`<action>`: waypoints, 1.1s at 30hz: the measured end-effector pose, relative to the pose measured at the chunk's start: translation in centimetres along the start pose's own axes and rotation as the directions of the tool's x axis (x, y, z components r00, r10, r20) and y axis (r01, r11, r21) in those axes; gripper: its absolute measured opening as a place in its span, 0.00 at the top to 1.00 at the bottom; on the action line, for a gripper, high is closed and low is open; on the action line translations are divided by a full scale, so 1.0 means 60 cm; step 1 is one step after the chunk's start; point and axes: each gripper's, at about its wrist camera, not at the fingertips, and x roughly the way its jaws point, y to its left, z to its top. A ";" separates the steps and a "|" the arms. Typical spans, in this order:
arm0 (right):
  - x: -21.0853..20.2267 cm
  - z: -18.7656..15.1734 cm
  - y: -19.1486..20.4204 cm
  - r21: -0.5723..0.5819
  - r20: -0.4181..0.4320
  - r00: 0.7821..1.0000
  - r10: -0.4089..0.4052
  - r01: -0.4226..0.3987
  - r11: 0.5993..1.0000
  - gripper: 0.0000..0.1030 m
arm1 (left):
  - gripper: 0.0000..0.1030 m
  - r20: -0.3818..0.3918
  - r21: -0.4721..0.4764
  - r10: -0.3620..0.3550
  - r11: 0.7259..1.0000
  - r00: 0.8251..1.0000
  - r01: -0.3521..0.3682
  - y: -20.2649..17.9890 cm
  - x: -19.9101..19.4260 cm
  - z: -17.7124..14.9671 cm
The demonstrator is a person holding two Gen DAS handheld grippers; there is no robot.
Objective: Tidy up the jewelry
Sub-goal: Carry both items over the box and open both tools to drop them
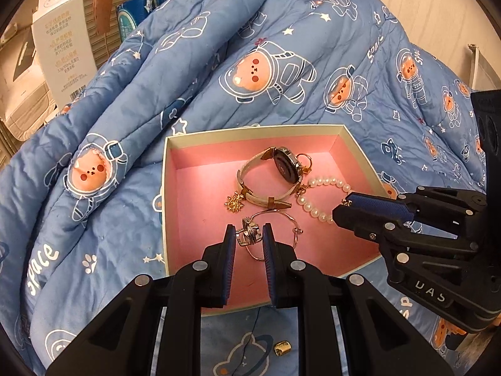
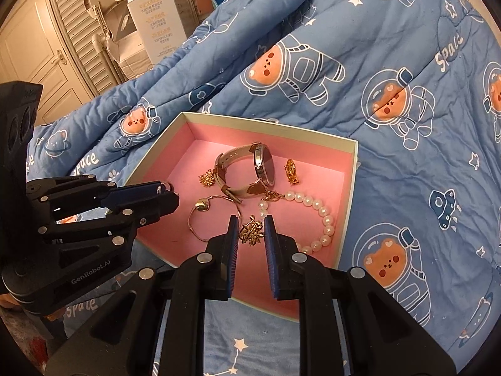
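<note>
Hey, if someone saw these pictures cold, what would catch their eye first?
A pink-lined box of jewelry sits on a blue astronaut-bear quilt: a watch in the middle, a pearl bracelet beside it. Each claw holds a piece over the box: the left claw a silver one, the right claw a gold one.

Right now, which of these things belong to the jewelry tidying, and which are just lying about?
Job: pink box, watch, pearl bracelet, thin bangle, silver ring in the left tool, gold charm in the right tool, loose gold bead.
Lying about: quilt, white carton.
</note>
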 end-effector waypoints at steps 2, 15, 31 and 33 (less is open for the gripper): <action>0.009 0.003 -0.003 0.007 -0.017 1.000 0.005 -0.004 1.000 0.83 | 0.83 -0.016 0.008 0.006 1.000 1.000 -0.006 -0.001 0.010 0.003; 0.051 0.010 -0.010 -0.013 -0.108 0.994 -0.008 0.006 1.000 0.83 | 0.83 -0.071 0.024 0.020 1.000 0.997 -0.018 -0.004 0.043 0.005; 0.055 0.005 0.004 -0.068 -0.105 0.994 -0.037 0.029 0.997 0.81 | 0.70 0.012 0.052 0.046 0.998 0.999 -0.047 -0.009 0.015 0.000; 0.053 0.005 0.005 -0.072 -0.101 0.994 -0.037 0.030 0.997 0.81 | 0.63 0.030 0.048 0.046 0.998 0.999 -0.047 -0.006 0.005 -0.001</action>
